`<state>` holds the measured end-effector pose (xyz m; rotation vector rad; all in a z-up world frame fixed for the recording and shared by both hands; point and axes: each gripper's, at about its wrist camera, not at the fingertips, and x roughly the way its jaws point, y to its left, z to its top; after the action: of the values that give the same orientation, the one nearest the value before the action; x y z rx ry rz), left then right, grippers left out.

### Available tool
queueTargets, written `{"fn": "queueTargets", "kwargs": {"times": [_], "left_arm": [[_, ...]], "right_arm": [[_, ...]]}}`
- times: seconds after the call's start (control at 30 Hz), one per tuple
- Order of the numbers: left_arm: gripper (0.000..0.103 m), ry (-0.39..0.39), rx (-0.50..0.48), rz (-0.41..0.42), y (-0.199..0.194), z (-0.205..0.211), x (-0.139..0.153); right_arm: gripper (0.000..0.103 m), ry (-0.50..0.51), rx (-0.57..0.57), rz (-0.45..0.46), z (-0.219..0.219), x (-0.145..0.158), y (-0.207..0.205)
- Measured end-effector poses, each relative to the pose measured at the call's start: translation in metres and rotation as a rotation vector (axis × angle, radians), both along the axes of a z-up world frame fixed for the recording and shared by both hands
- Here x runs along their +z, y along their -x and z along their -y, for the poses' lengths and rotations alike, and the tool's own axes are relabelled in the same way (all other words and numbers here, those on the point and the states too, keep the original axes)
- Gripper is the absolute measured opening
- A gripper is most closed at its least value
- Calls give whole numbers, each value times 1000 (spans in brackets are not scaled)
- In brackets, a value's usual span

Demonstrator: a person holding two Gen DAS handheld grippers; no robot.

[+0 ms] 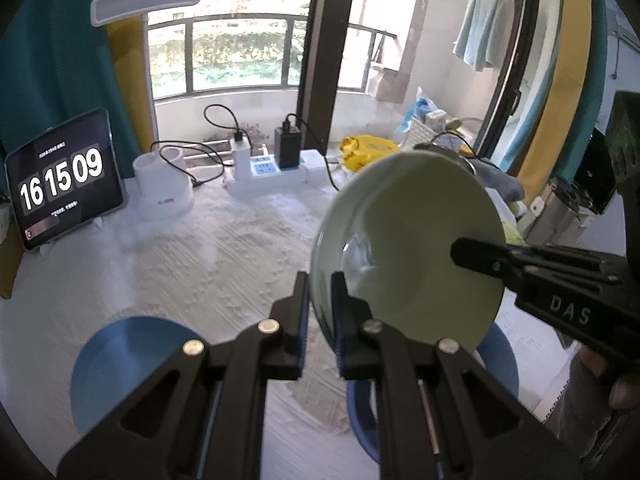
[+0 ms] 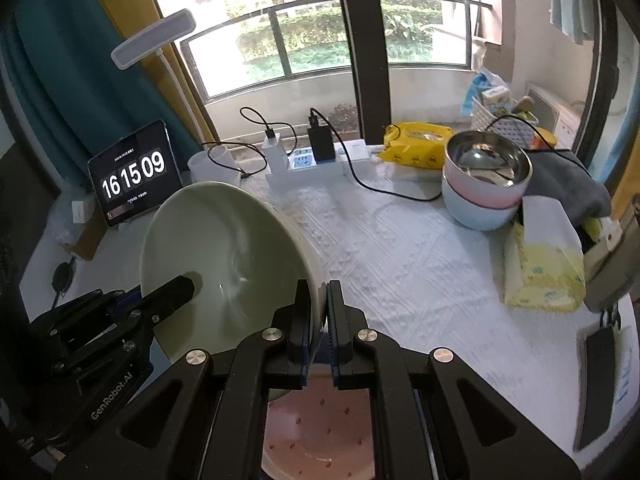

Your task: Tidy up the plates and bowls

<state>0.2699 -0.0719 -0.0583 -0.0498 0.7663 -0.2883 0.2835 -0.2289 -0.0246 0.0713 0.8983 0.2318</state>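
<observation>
item: pale green bowl (image 1: 416, 240), held off the table and tilted, its opening turned toward my right side. my left gripper (image 1: 320, 312) is clamped on one side of the rim, one finger inside the bowl and one outside, jaws nearly together with only the bowl wall between them. my right gripper (image 2: 319, 320) is pinched on the opposite side of the rim the same way.

item: blue plate (image 1: 124, 368), flat on the white tablecloth (image 1: 208, 256), below and left of my left gripper.

item: second blue dish (image 1: 500, 360), under the green bowl, mostly hidden by it and by my gripper; i cannot tell plate from bowl.

item: pink dish with small red specks (image 2: 320, 424), on the table directly under my right gripper, partly hidden.

item: stack of bowls (image 2: 484, 184) at the far right of the table: a steel-lined pink bowl nested in a pale blue one.

item: tablet (image 1: 64, 188) showing a clock, propped at the far left.

item: power strip (image 2: 316, 160) with chargers plugged in, at the back edge by the window.

item: yellow packet (image 2: 416, 144) beside the bowl stack; tissue pack (image 2: 540, 272) in front of it.

item: white desk lamp (image 2: 154, 38), above the tablet.
</observation>
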Motion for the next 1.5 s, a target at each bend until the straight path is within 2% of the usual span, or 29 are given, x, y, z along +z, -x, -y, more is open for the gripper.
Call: {"fn": "queueTargets", "kwargs": {"times": [0.73,1.5], "left_arm": [[10,-17,-88,-60,35,33,-16],[10,-48,-120,-135,45,41,-45]], "right_arm": [[9,-41,-93,-65,38,-26,46],[9,-62,-130,-167,46,-60,62]]}}
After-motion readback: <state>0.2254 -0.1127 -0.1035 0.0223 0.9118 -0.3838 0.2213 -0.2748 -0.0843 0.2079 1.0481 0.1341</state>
